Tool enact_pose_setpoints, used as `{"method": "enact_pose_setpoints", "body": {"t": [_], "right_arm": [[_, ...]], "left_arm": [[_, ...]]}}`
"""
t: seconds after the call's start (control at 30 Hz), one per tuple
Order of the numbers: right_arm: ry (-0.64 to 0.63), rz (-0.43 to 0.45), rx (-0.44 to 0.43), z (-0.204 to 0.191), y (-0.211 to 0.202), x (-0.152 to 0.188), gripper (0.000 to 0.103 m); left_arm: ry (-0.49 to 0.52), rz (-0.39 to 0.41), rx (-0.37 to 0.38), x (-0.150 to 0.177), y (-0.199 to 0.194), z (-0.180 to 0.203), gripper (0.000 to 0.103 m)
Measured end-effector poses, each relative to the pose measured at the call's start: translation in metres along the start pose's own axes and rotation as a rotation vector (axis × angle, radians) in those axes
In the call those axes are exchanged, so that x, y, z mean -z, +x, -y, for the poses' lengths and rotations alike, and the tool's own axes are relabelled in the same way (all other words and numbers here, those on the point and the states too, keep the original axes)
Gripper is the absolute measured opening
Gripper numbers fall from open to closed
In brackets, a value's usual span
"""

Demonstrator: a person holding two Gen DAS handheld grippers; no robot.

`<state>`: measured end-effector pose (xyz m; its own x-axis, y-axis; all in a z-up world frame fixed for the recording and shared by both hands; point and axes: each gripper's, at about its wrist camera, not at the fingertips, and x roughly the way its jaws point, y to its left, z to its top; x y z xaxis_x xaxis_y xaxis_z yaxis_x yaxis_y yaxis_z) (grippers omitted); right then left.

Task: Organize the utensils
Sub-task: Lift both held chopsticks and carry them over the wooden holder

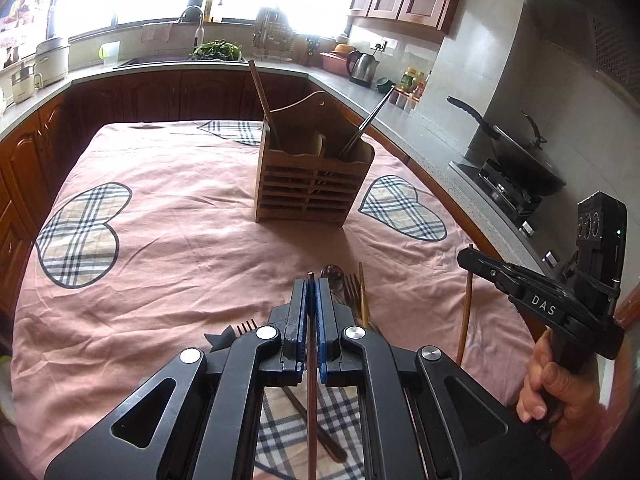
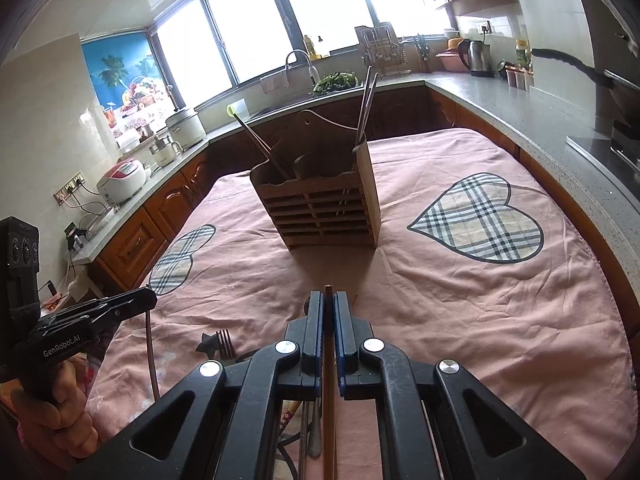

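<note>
— So, how do the claws stand?

— Both are clamped on chopsticks. The left claw [image 1: 311,280] pinches a dark brown chopstick [image 1: 311,380] that runs back between its blue pads; the right claw [image 2: 329,294] grips a lighter wooden chopstick [image 2: 329,400] the same way. Each is held up off the cloth.

— And the holder?

— The slatted wooden utensil holder [image 1: 312,184] stands upright near the middle of the surface, on the pink tablecloth [image 1: 180,260], with chopsticks already leaning out of its left and right compartments.

— What's left lying?

— A spoon [image 1: 334,274], a fork [image 1: 352,288] and another chopstick lie just ahead of the left claw, near the cloth's front edge.

— Room to move?

— Bare cloth lies open between the claws and the holder and on both of its flanks. The grey kitchen counter [image 1: 420,148] runs close along the right edge and behind, and a wok [image 1: 516,152] sits on the stove past it.
</note>
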<state>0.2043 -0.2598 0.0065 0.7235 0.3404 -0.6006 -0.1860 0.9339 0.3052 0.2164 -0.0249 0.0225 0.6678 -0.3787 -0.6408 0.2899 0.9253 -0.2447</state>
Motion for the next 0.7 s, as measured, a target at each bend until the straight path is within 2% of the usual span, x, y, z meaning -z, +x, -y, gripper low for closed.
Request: {"method": "enact_pose_setpoints", "body": {"t": [0.37,0.7], "right_arm": [[-0.039,0.072,-0.016,-0.017,-0.035,0.001,0.005],[-0.058,0.123,-0.027,-0.027,-0.054,-0.002,0.005]], "left_arm": [[0.022,0.049,0.012,0.015,-0.038,0.005,0.003],[-0.003,0.142,0.01,0.016,-0.072,0.001,0.003]]}}
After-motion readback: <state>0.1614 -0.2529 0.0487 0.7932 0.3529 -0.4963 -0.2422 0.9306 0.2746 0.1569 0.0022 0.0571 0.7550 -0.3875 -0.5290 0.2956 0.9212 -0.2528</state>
